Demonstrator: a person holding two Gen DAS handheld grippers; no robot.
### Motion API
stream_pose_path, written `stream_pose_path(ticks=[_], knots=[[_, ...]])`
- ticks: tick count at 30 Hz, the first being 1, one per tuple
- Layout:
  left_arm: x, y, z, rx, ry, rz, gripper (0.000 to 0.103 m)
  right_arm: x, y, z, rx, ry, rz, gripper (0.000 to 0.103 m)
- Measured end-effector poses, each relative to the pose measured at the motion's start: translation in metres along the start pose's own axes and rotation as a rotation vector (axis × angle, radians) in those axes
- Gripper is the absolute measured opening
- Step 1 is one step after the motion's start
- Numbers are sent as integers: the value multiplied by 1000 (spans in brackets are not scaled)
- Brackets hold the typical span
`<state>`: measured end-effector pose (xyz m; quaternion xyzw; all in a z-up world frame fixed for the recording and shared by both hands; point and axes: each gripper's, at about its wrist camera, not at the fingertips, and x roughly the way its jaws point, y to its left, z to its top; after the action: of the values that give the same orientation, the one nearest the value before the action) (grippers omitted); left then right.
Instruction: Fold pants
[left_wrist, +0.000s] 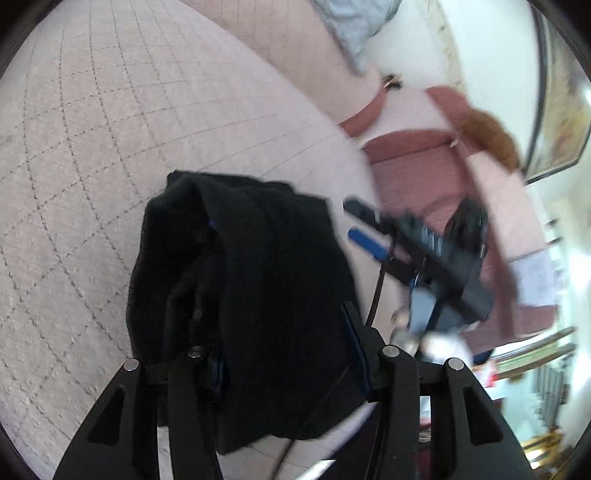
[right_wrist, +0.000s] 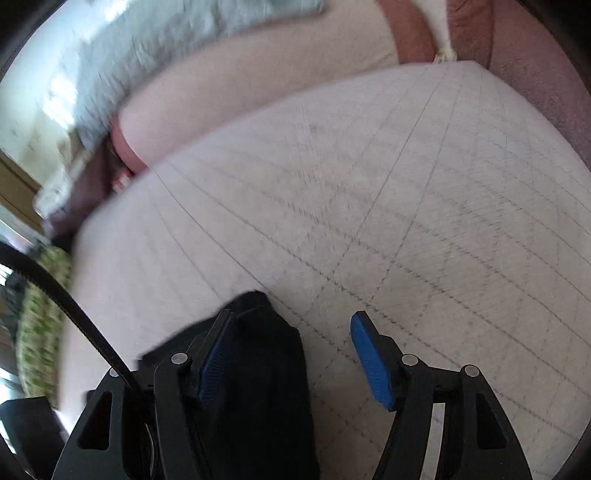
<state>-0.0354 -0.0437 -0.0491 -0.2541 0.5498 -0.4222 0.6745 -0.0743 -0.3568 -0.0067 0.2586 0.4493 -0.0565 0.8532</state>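
— Gripping anything, the left gripper (left_wrist: 279, 295)?

— Yes. Its fingers are closed on the black pants (left_wrist: 266, 229). The cloth is bunched between them and hangs over the left finger, so only a sliver of blue pad shows there. The right finger's pad edge presses against the fabric.

— Where are the pants, then?

— In a dark bundle at the near edge of the quilted pink cover (left_wrist: 110, 147), which stretches away to the far left.

— And the right gripper (right_wrist: 291, 317)?

— Its fingers stand open, with both blue pads plainly apart and bare quilted cover between their tips. A fold of the pants lies around and below its left finger. I cannot tell whether the pad touches it. The right finger is clear of the cloth.

— How do the two sit?

— From the left wrist, the right gripper shows blurred, just to the right of the bundle.

— Anything else?

— A grey pillow (left_wrist: 354, 33) lies at the far side, and a black cable (right_wrist: 74, 295) curves along the near left.
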Motion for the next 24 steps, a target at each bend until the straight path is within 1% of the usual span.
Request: stream_pose_path(ticks=[2, 3, 5, 7, 8, 10, 12, 13, 14, 15, 17, 19, 21, 23, 24], knots=[[-14, 0, 4, -7, -37, -25, 52, -24, 4, -11, -50, -6, 47, 70], [-19, 1, 5, -6, -49, -24, 53, -33, 8, -18, -75, -6, 55, 70], [-31, 1, 7, -10, -112, 24, 53, -51, 15, -40, -136, -2, 70, 70], [-39, 7, 7, -33, -178, 81, 55, -61, 18, -67, -200, 6, 81, 70], [-42, 12, 7, -42, -195, 106, 56, -65, 15, -79, -218, 10, 70, 70], [-41, 17, 4, -40, -221, 203, 60, -54, 9, -101, -247, 44, 23, 72], [-41, 17, -2, -21, -212, 251, 62, -43, -5, -110, -204, 77, 25, 76], [-39, 17, -5, -8, -206, 258, 62, -41, -12, -111, -162, 77, 50, 80], [-36, 15, -8, 9, -199, 262, 66, -41, -21, -110, -106, 84, 90, 81], [-33, 14, -10, 21, -194, 270, 69, -42, -24, -110, -87, 91, 106, 81], [-26, 10, -14, 45, -200, 294, 71, -40, -24, -109, -103, 94, 105, 81], [-25, 11, -16, 49, -201, 294, 77, -40, -22, -110, -121, 94, 93, 81], [-17, 14, -16, 43, -181, 287, 87, -37, -22, -108, -114, 107, 100, 82], [-4, 19, -15, 38, -152, 294, 88, -31, -20, -102, -105, 129, 116, 82], [1, 19, -15, 48, -156, 298, 90, -29, -20, -100, -102, 139, 123, 82]])
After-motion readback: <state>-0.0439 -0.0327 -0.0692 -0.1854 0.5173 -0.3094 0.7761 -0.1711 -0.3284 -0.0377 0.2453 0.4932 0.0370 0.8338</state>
